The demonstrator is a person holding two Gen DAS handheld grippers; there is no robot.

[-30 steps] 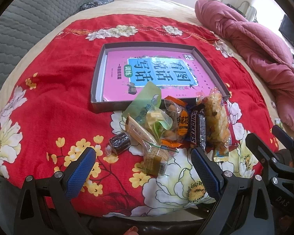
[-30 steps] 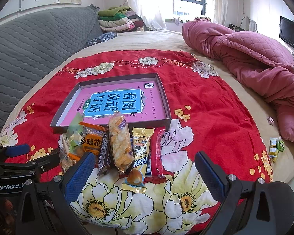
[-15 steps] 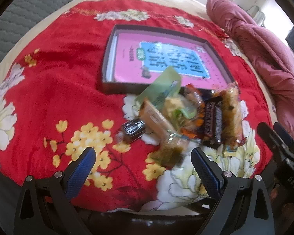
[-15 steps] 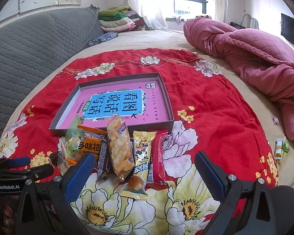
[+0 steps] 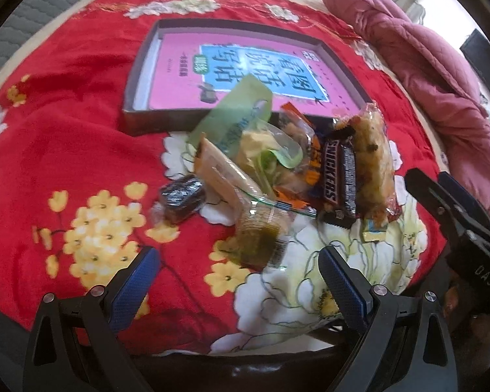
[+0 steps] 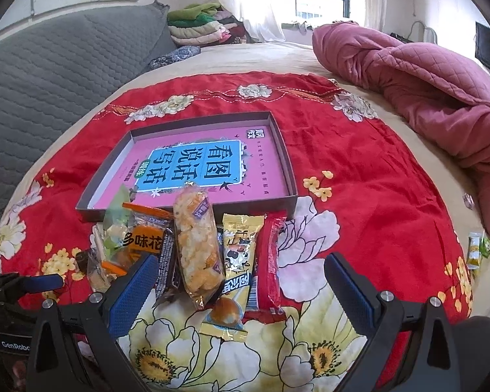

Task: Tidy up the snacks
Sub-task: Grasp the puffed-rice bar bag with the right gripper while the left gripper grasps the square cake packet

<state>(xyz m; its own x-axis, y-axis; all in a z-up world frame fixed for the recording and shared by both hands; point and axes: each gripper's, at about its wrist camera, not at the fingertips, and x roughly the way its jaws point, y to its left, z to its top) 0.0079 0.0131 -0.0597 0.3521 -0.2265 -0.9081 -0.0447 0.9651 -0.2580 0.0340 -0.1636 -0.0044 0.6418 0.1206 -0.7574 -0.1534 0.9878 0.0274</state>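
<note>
A pile of wrapped snacks lies on the red floral cloth in front of a shallow dark box (image 5: 137, 121) (image 6: 287, 176) with a pink book inside. In the left wrist view I see a Snickers bar (image 5: 339, 176), a crispy rice snack (image 5: 372, 156), a green packet (image 5: 241, 121), a beige packet (image 5: 225, 176), a greenish cake in clear wrap (image 5: 261, 238) and a dark sweet (image 5: 183, 196). My left gripper (image 5: 238, 281) is open just before the greenish cake. My right gripper (image 6: 241, 281) is open over the rice snack (image 6: 196, 245), yellow packet (image 6: 238, 251) and red bar (image 6: 268, 261).
A pink quilt (image 6: 424, 85) is heaped at the right on the bed. A grey padded headboard (image 6: 49, 75) rises at the left, with folded clothes (image 6: 202, 26) behind. Two small packets (image 6: 477, 248) lie near the cloth's right edge. The right gripper's body (image 5: 457, 222) shows at the left view's right.
My left gripper has moved forward and down toward the snack pile, so the greenish cake now lies just ahead of its fingers. The right gripper has edged slightly closer to the snacks.
</note>
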